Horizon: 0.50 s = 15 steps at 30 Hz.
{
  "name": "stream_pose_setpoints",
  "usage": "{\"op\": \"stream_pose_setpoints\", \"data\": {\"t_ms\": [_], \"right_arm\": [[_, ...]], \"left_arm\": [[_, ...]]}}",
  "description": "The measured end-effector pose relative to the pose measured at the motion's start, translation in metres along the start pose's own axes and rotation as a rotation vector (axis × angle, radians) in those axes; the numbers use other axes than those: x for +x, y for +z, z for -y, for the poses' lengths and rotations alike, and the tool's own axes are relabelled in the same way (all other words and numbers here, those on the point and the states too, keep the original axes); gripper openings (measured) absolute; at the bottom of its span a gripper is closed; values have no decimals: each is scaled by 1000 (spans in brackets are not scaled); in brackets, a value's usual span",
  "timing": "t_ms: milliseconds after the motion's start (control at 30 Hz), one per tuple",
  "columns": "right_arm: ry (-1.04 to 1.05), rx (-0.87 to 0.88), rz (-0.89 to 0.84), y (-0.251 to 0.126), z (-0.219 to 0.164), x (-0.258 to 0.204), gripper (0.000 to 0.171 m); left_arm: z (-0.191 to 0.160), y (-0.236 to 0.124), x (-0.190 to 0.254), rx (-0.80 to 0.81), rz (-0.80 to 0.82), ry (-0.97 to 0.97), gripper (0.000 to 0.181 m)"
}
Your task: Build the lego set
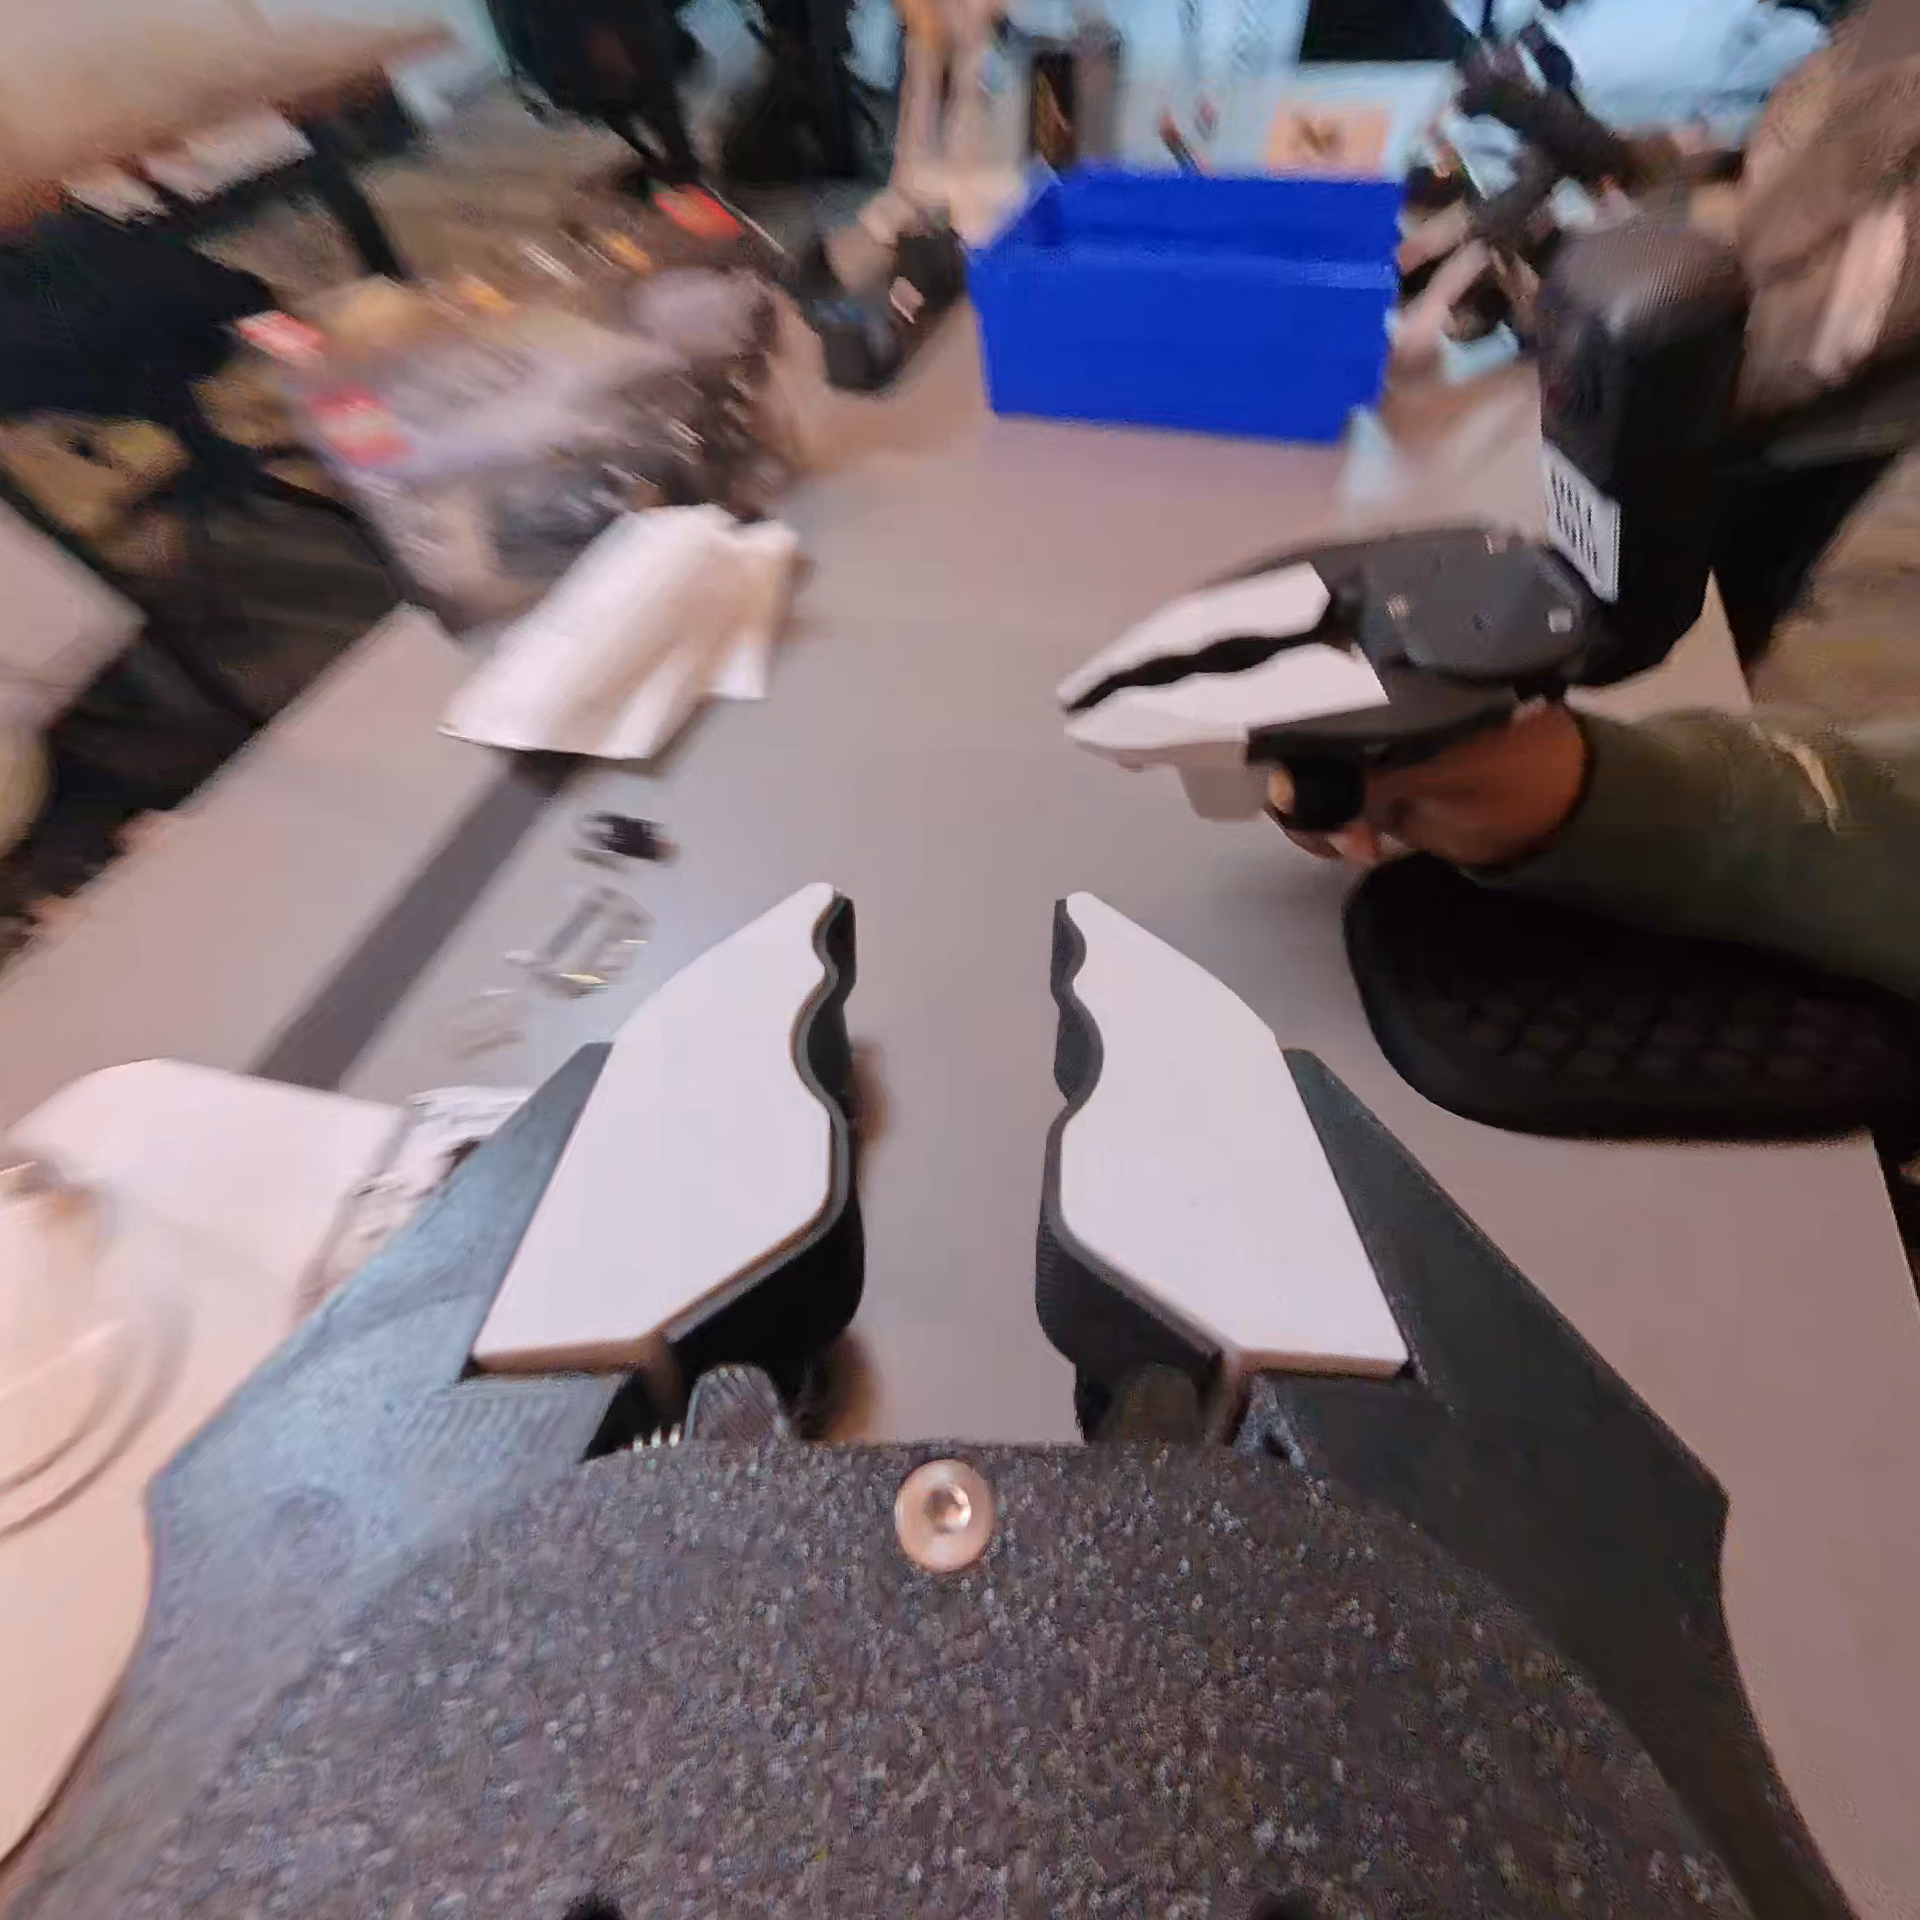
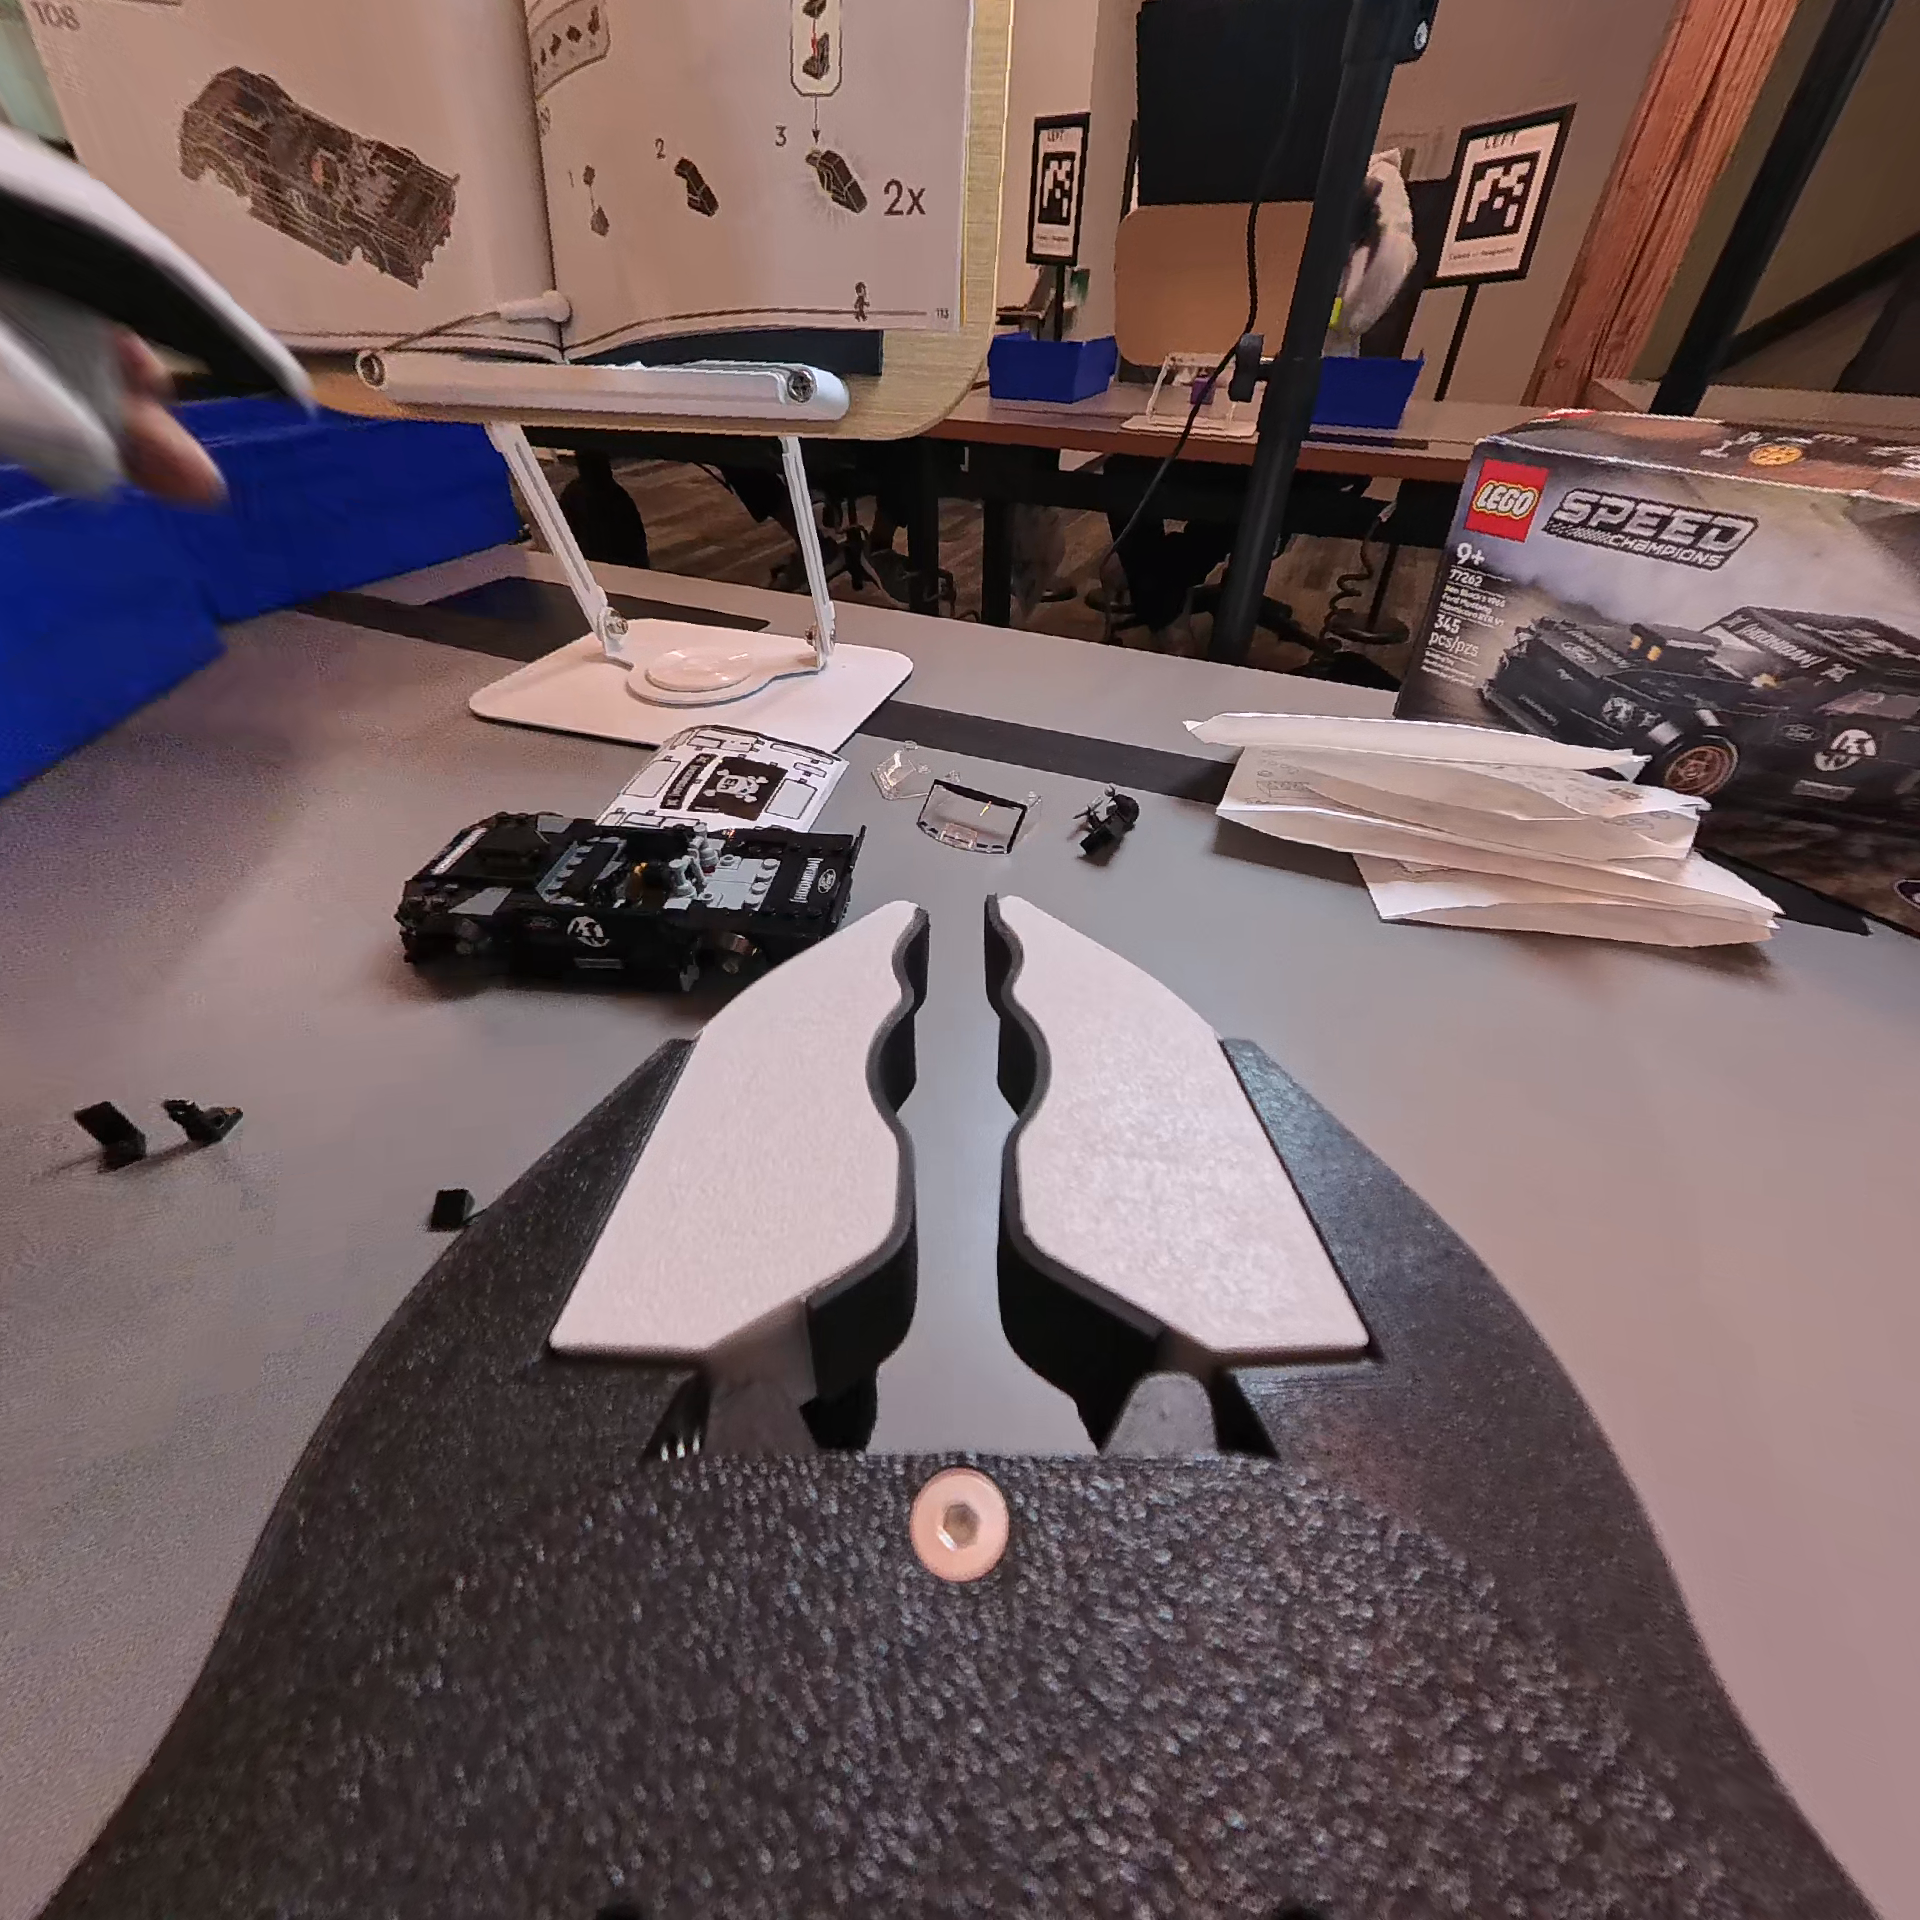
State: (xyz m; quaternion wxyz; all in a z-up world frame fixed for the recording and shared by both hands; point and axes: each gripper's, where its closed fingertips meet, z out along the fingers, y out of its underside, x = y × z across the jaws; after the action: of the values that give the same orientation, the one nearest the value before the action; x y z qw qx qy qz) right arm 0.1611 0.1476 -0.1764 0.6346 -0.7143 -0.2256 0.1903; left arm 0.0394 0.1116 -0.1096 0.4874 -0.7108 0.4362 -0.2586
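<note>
Jaws on my left gripper (image 1: 951,914) stand apart, empty; my right gripper (image 2: 956,914) is narrowly parted (also empty), near the black Lego car (image 2: 623,894) on the grey worktop (image 2: 1455,1143).

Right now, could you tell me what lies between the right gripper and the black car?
Only bare grey table separates the right gripper from the black car, per the right wrist view.
</note>
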Motion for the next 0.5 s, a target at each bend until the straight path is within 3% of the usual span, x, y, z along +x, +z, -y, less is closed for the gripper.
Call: {"op": "stream_pose_setpoints", "data": {"t_ms": [100,200,367,500], "right_arm": [[-8,4,8,0,1,-3,10],[-20,3,15,0,1,-6,10],[-22,7,24,0,2,-10,10],[-32,-22,47,4,-5,-19,10]], "left_arm": [[21,-83,-37,101,184,-12,28],[6,-163,-76,77,383,-46,26],[-72,-264,-117,-132,610,-154,26],[-162,-301,-113,-433,550,-276,28]]}}
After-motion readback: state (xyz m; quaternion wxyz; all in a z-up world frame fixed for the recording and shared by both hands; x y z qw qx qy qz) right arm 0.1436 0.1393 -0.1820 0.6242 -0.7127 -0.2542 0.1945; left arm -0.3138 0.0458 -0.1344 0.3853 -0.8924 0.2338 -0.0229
